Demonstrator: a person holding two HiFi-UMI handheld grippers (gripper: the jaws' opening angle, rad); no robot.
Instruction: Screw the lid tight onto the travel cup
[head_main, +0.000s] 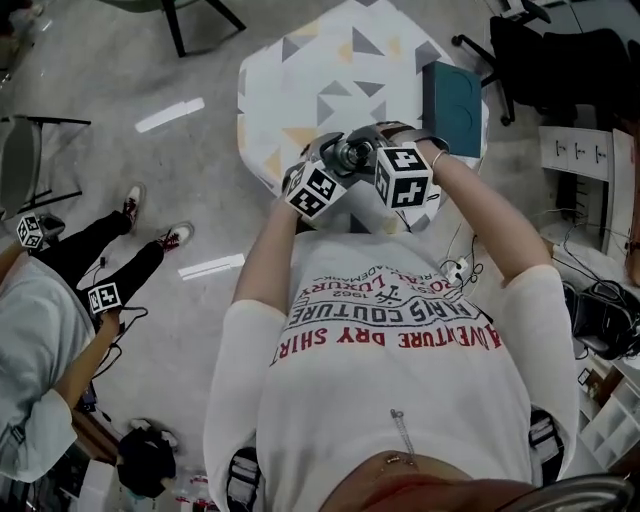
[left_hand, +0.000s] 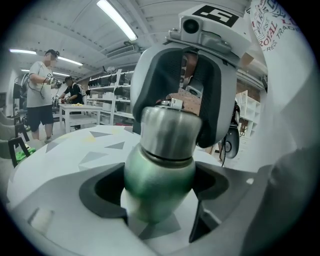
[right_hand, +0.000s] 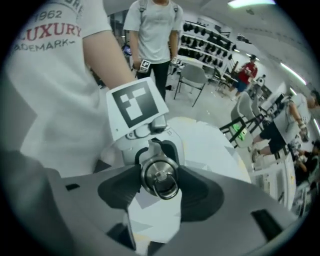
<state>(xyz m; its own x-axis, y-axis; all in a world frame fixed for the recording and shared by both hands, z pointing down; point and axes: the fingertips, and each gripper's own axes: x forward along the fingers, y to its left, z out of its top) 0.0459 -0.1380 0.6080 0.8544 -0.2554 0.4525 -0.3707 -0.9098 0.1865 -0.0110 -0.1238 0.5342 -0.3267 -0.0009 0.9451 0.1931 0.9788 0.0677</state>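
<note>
The travel cup is held in the air over the patterned white table (head_main: 330, 60). Its green body (left_hand: 157, 185) sits between the dark pads of my left gripper (left_hand: 160, 195), which is shut on it from the side. The steel lid (left_hand: 170, 132) sits on top of the cup. In the right gripper view the lid (right_hand: 159, 176) faces the camera with its wire ring hanging down. My right gripper (right_hand: 160, 182) points steeply down over it, its pads pressed on the lid's rim from both sides. In the head view both grippers meet at the cup (head_main: 352, 153).
A teal box (head_main: 452, 108) lies on the table's far right corner. Another person (head_main: 40, 330) with marker cubes stands at the left. A black office chair (head_main: 520, 50) stands beyond the table, and cables lie on the floor at the right.
</note>
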